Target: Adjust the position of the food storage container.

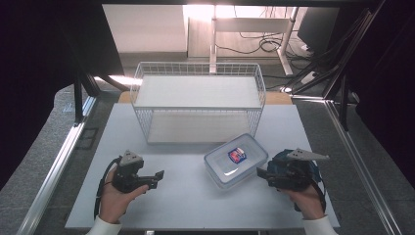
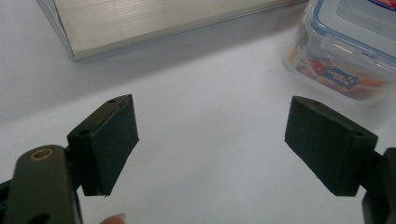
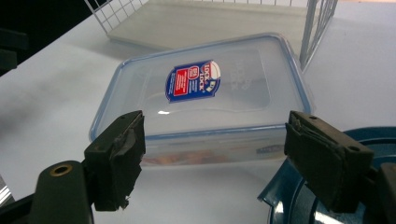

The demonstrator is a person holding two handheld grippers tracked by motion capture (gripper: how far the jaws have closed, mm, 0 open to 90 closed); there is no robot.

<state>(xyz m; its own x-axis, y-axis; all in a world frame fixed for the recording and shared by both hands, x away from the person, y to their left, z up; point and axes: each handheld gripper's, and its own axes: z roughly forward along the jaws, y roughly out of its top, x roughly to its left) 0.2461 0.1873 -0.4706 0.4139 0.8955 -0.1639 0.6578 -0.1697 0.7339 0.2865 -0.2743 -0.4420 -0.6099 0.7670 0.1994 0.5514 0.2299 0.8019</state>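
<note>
Surface: a pale grey rectangular table top [image 1: 161, 196], matt and bare apart from the items listed, set on a frame with aluminium rails [image 1: 58, 161] running along both sides.
Rack: a white wire shelf rack with two flat white shelves [image 1: 198, 93], standing upright at the far middle of the table.
Box: a clear plastic rectangular food box with a blue-rimmed snap lid and a blue and red label [image 1: 236, 160], lying flat on the table, turned at an angle, just in front of the rack's right front corner.
Box contents: something orange shows through the side wall in the gripper views; too blurred to tell what.
Left gripper: a black hand-held two-jaw tool [image 1: 157, 177] at the near left of the table, pointing right towards the box and well apart from it; jaws spread wide, nothing between them but bare table.
Right gripper: a black hand-held two-jaw tool [image 1: 261, 174] at the near right, pointing left; jaws spread wide just short of the box's near side, with no contact visible.
Teal item: a round teal object [image 1: 288, 157] beside the right hand; what it is cannot be told.
Hands: one on each tool, in white sleeves.
Room: dim at the sides, grey carpet floor, a bright patch of light beyond the table, a desk leg [image 1: 288, 36] and loose dark cables [image 1: 264, 45] on the floor.
</note>
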